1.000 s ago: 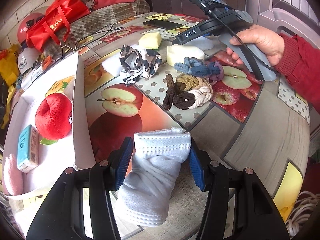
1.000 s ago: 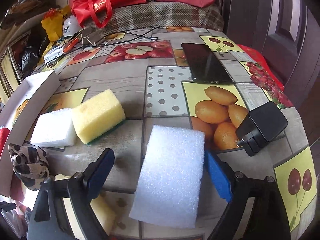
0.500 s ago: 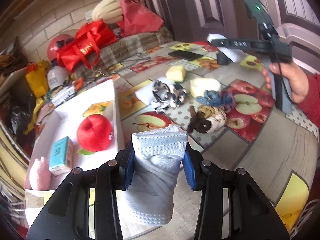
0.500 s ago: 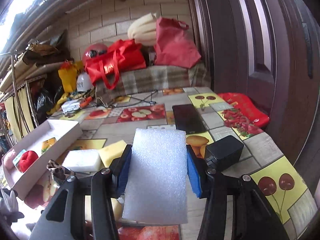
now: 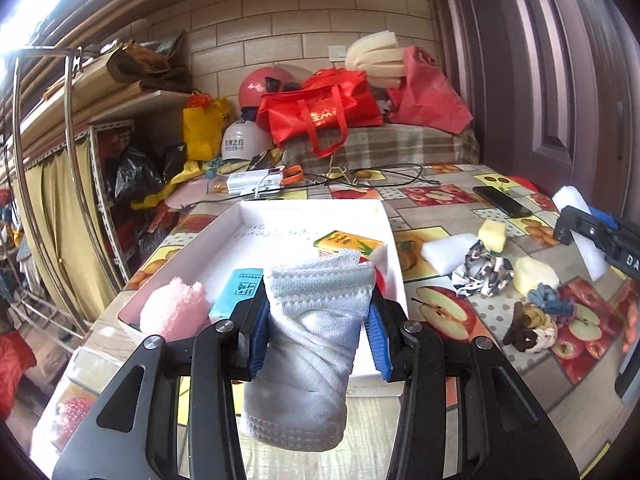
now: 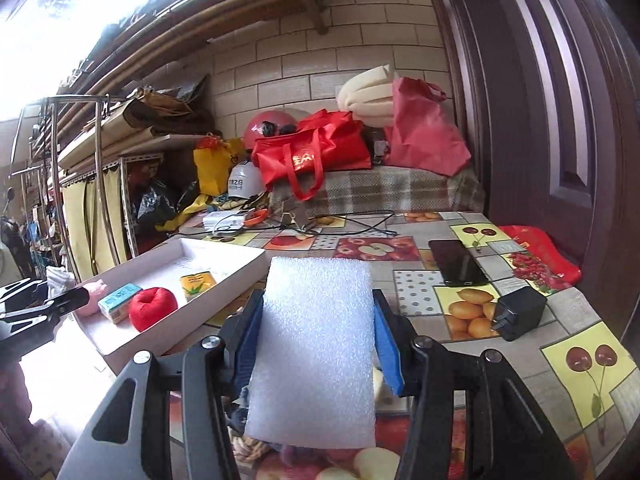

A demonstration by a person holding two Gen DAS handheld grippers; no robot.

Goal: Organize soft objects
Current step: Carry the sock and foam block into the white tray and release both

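**Both grippers loaded and lifted — the tray is the next stop**

Left wrist view: the left gripper (image 5: 316,330) is clamped on a rolled pale-blue sock (image 5: 308,344), its blue pads pressing both sides, the roll hanging below the fingers. It hovers at the near edge of the white tray (image 5: 386,220), which already holds a pink plush (image 5: 174,312), a teal tissue pack (image 5: 236,294) and a yellow tissue pack (image 5: 346,242). The step in hand looks like the carry; the next move probably calls for easing forward over a bare patch of tray, lowering, then letting go.

Right wrist view: the right gripper (image 6: 316,344) grips a white foam sheet (image 6: 316,350) upright between its pads, held high above the fruit-print table (image 6: 416,292), pointing level. The tray lies to its left, a red plush apple (image 6: 154,308) inside — so a leftward swing is likely needed.
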